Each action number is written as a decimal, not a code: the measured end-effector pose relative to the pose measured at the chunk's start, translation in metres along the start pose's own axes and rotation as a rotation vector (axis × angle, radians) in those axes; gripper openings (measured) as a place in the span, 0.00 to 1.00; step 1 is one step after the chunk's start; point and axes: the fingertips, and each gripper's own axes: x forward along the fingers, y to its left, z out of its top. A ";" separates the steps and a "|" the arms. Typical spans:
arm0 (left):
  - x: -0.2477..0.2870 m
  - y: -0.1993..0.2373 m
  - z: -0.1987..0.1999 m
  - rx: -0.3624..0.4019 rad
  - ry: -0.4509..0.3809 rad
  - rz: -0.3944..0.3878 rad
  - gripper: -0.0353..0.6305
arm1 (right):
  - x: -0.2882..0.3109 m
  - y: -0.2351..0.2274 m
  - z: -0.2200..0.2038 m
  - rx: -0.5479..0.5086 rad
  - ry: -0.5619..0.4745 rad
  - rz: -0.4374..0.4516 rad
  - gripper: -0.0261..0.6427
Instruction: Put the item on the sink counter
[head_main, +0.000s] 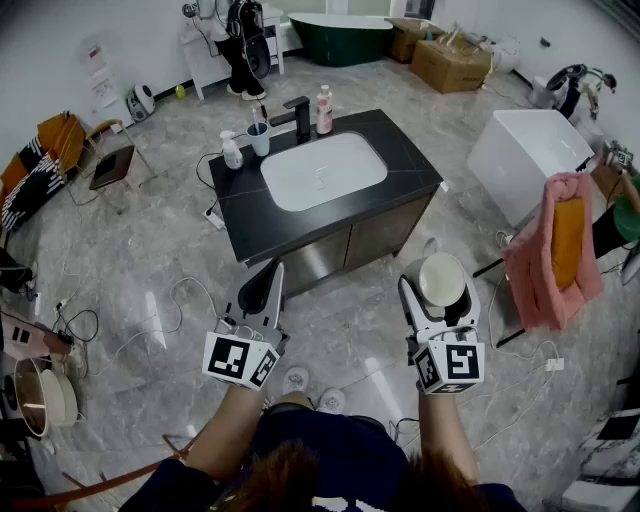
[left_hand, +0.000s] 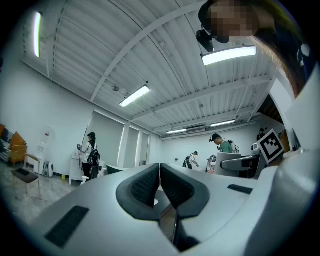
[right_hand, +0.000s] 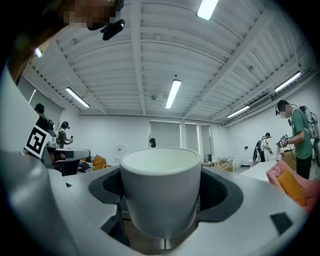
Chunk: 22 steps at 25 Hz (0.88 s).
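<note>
A white cup (head_main: 441, 279) stands upright between the jaws of my right gripper (head_main: 438, 285), which is shut on it; in the right gripper view the cup (right_hand: 161, 192) fills the gap and both pads press its sides. My left gripper (head_main: 270, 290) is shut with nothing in it, its pads (left_hand: 145, 186) meeting edge to edge. Both grippers hover over the floor in front of the black sink counter (head_main: 250, 210), which holds a white basin (head_main: 322, 170).
On the counter's back edge stand a black faucet (head_main: 299, 118), a pink bottle (head_main: 324, 110), a blue cup (head_main: 259, 137) and a white pump bottle (head_main: 231, 151). A white box (head_main: 528, 160) and a pink towel (head_main: 552, 250) are at the right. Cables lie on the floor at left.
</note>
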 end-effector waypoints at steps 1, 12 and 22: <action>0.000 -0.001 0.001 0.000 -0.001 -0.001 0.09 | 0.000 0.000 -0.001 -0.002 0.003 0.000 0.70; 0.012 -0.003 0.004 0.008 -0.013 -0.017 0.09 | 0.002 0.000 0.007 0.040 -0.026 0.031 0.70; 0.092 0.031 -0.014 -0.013 -0.020 -0.081 0.09 | 0.072 -0.021 0.004 0.029 -0.034 -0.017 0.70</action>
